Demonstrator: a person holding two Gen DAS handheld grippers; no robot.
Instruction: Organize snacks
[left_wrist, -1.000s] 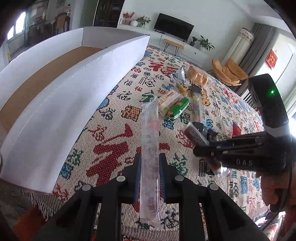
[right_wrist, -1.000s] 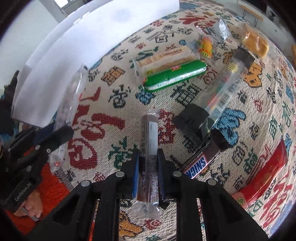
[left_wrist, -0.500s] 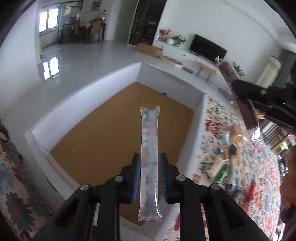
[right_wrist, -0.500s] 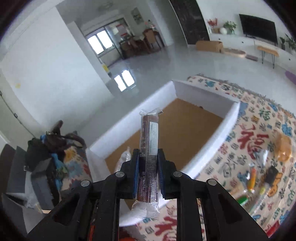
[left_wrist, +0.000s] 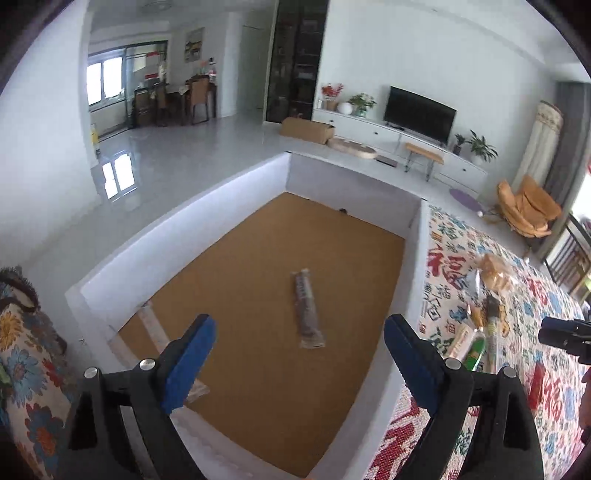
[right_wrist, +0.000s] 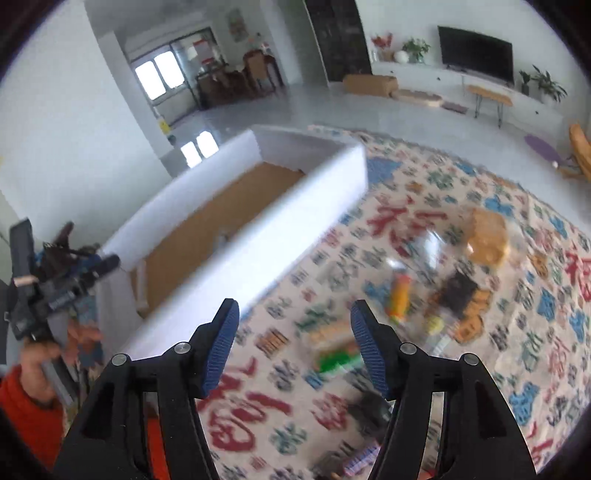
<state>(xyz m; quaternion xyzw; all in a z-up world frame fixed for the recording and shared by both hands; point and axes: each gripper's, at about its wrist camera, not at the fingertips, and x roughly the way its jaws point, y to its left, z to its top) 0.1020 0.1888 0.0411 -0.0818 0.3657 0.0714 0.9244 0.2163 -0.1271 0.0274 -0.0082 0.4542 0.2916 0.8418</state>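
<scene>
While both claws hang empty, two snacks already down in the white box (left_wrist: 177, 254). Left gripper (left_wrist: 299, 350) spread wide above the cork-brown floor, nothing between the blue pads (left_wrist: 188, 354). Right gripper (right_wrist: 293, 347) also wide apart, nothing held, aimed over the patterned cloth (right_wrist: 517, 258) toward the pile, view heavily blurred.

In the box: dark wrapped stick (left_wrist: 308, 310) lying flat near centre, long axis roughly 12-to-6. Clear wrapped stick (left_wrist: 155, 328) at about 8 o'clock of the box floor, close along the near-left wall, partly hidden behind the left pad. Rest of the box floor bare apart from a tiny dark speck at the far wall, too small to tell.

Still out on the cloth, at 3 o'clock of the box in the left view: green-wrapped bar (right_wrist: 338, 360), beige packet (right_wrist: 327, 332) just beside it, orange tube snack (right_wrist: 399, 299), bread bag (right_wrist: 485, 236) farther at 1 o'clock, a dark item (right_wrist: 461, 288) between them, more dark wrappers (right_wrist: 369, 410) near the bottom edge. Exact count unclear through blur.

Judged early: two in, most of the pile left. Next likely a fresh pick from the cloth by either claw.
</scene>
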